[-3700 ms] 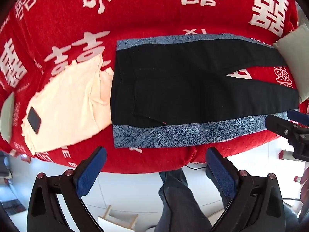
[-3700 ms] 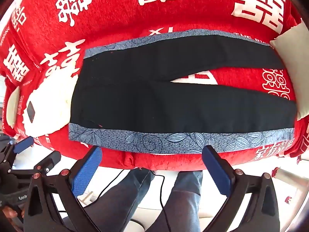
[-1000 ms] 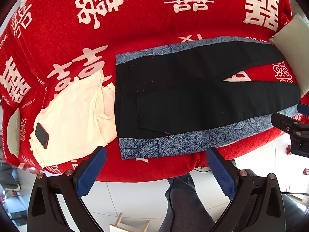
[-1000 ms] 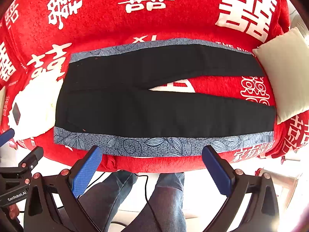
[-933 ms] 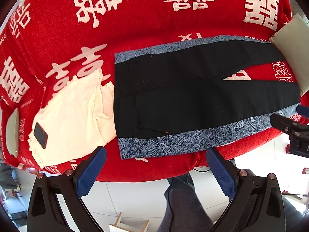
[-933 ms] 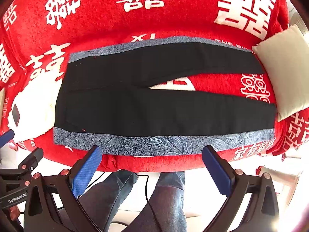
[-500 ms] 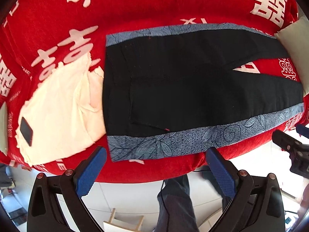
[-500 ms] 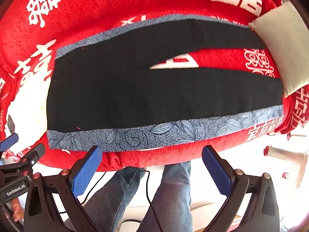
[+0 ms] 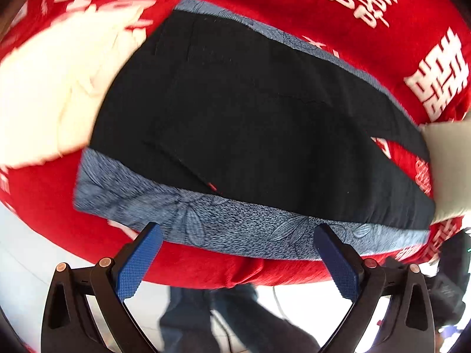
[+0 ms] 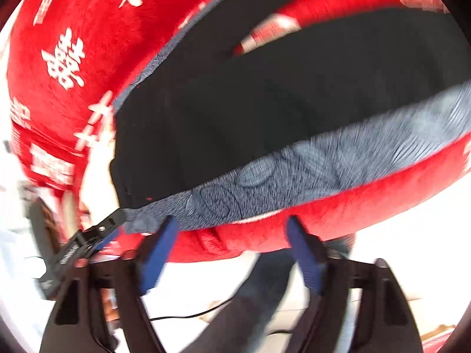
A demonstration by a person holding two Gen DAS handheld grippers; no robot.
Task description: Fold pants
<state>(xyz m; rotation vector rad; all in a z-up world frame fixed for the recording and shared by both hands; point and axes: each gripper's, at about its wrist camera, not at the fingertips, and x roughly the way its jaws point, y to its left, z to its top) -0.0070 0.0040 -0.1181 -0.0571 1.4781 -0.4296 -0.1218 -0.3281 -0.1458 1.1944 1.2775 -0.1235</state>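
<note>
Bright daylight, motion blur, fisheye warping

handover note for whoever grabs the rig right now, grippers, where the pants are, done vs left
Left gripper: jaws closing, nothing between them, near the patterned near edge by the waist.
Right gripper: jaws closing, nothing gripped, at the same edge.
Pants: flat and unfolded on the red blanket, legs spread, cream garment beside the waist.
Done: approach only.
Left: likely pinch the near edge, then make every fold.
</note>
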